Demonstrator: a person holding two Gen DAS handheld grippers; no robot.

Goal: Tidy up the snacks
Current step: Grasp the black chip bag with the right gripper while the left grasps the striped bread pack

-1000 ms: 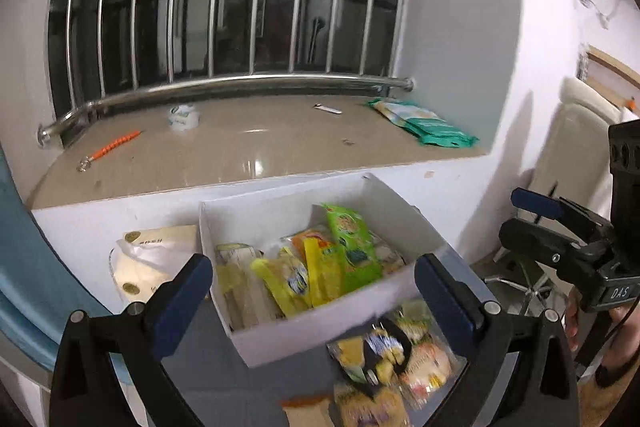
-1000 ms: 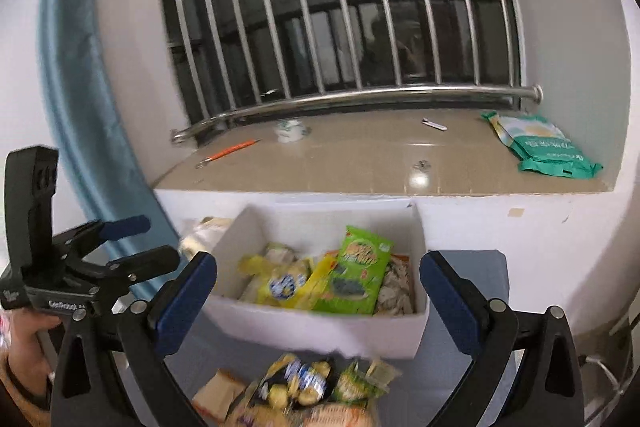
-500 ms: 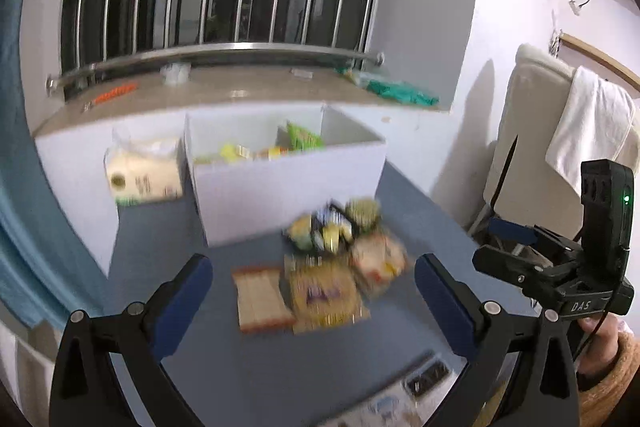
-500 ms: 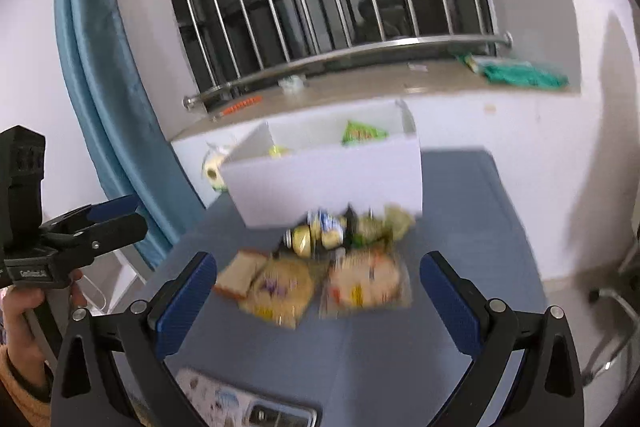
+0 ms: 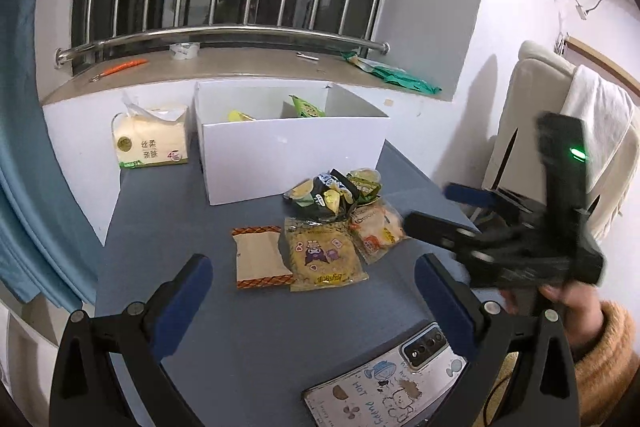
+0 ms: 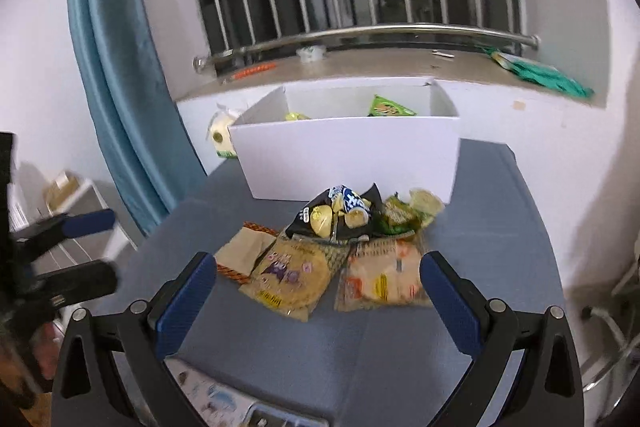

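Note:
A white open box (image 5: 292, 153) (image 6: 348, 155) stands at the back of the grey-blue table and holds several snack packs, a green one (image 5: 306, 107) (image 6: 390, 107) sticking up. In front of it lies a pile of loose snacks: a brown-edged pack (image 5: 260, 257) (image 6: 240, 255), a yellow pack (image 5: 322, 255) (image 6: 288, 275), an orange-and-white pack (image 5: 376, 229) (image 6: 382, 279) and a black pack (image 5: 326, 195) (image 6: 338, 213). My left gripper (image 5: 314, 287) is open and empty, near side of the pile. My right gripper (image 6: 318, 291) (image 5: 436, 207) is open and empty, also short of the pile.
A tissue pack (image 5: 150, 139) stands left of the box. A phone in a cartoon case (image 5: 384, 383) lies at the table's near edge. A windowsill (image 5: 240, 67) with a green packet (image 5: 396, 77) runs behind. A blue curtain (image 6: 120, 67) hangs left; a chair with a towel (image 5: 592, 131) is right.
Both grippers have pulled back from over the box toward the table's near edge and dropped lower. The loose snack pile now lies ahead of them. Both stay open and empty.

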